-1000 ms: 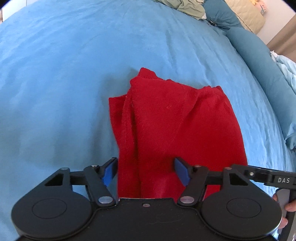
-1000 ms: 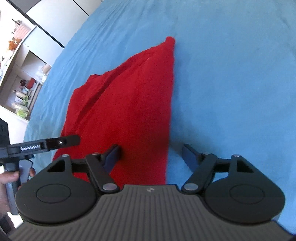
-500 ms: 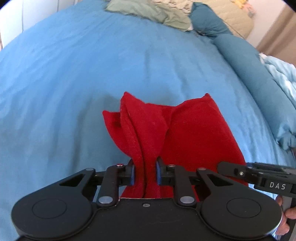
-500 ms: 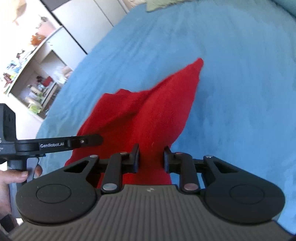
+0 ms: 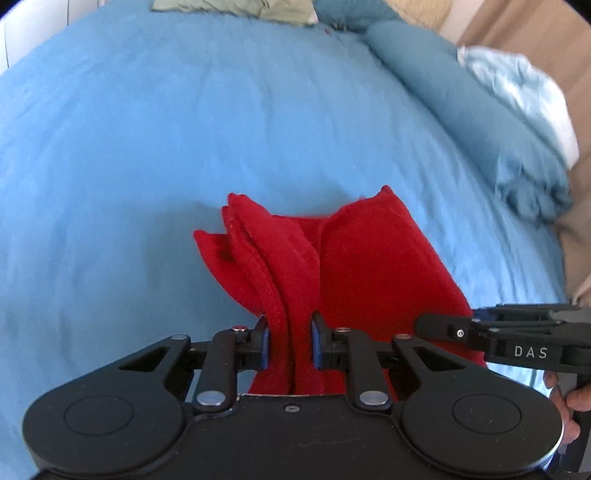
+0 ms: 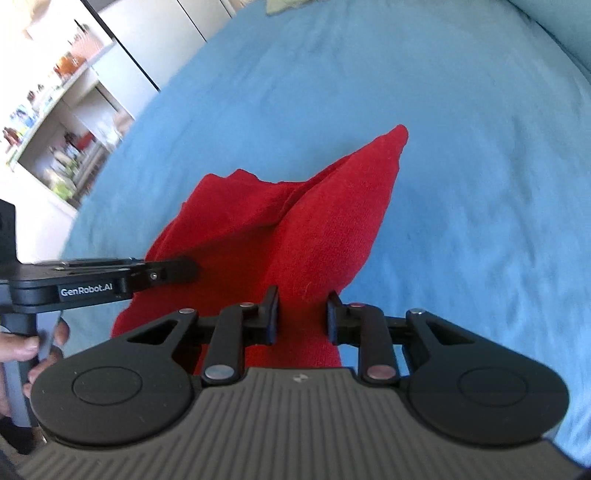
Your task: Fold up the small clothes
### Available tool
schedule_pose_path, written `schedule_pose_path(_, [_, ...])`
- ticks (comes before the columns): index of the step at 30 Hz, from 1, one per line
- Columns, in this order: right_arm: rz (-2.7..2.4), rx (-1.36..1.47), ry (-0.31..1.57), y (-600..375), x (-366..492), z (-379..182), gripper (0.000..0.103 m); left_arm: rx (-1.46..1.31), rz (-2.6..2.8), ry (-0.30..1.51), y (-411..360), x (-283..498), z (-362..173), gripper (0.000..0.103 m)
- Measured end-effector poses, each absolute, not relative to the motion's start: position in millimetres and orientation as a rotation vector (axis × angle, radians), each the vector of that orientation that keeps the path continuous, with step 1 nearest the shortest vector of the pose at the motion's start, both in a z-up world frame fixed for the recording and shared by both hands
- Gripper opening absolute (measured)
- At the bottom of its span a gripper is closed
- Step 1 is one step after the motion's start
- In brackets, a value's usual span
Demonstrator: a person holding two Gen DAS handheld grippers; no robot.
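Observation:
A red garment [image 5: 354,258] lies partly folded on the blue bed sheet [image 5: 147,147]. My left gripper [image 5: 290,339] is shut on its near left edge, bunching the cloth between the blue pads. My right gripper [image 6: 302,314] is shut on the near right edge of the same garment [image 6: 314,221]. Both near corners are lifted off the bed; the far end still rests on the sheet [image 6: 461,147]. The right gripper shows at the right of the left wrist view [image 5: 436,326]. The left gripper shows at the left of the right wrist view [image 6: 181,271].
A teal bolster [image 5: 454,92] and a pale blue crumpled cloth [image 5: 517,85] lie along the bed's right side. A grey-green garment [image 5: 236,7] lies at the far end. White shelves with small items [image 6: 55,122] stand left of the bed.
Both grippers closed on the garment's near edge a second ago and have since lifted it, so the cloth has bunched and pulled toward me.

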State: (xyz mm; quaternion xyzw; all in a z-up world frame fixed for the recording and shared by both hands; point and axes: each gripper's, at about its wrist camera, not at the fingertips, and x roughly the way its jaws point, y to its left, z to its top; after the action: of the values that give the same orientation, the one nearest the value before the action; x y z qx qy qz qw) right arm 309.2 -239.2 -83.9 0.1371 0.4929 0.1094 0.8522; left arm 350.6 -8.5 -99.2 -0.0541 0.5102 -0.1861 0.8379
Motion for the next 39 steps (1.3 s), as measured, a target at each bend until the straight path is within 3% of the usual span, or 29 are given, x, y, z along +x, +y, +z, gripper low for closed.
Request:
schedule_pose_path(5, [0.178,0.285,1.036,-247,292,-111,0.043,-0.058,-0.336,1.070,-15,338,-114,0.024])
schedule_pose_path(8, [0.165,0.299,1.038,-251,288,-113,0.049,-0.047,-0.326,1.073,-16,343,-113,0.030])
schedule_pose_path(9, [0.161,0.298,1.039,-250,289,-112,0.051,-0.035,-0.320,1.072,-18,344,-111,0.035])
schedule_pose_path(11, [0.158,0.285,1.039,-249,291,-107,0.064,-0.018,-0.307,1.053,-16,339,-105,0.053])
schedule_pose_path(13, [0.138,0.259,1.019,-252,288,-98,0.099,0.008,-0.280,1.016,-13,334,-99,0.084])
schedule_pose_path(15, [0.097,0.215,0.985,-254,281,-88,0.103,0.059,-0.245,0.987,-11,329,-95,0.091])
schedule_pose_path(30, [-0.002,0.110,0.903,-265,268,-147,0.103,0.147,-0.193,0.848,17,299,-160,0.093])
schedule_pose_path(39, [-0.012,0.055,0.759,-256,241,-126,0.103,0.140,-0.133,0.734,18,275,-135,0.091])
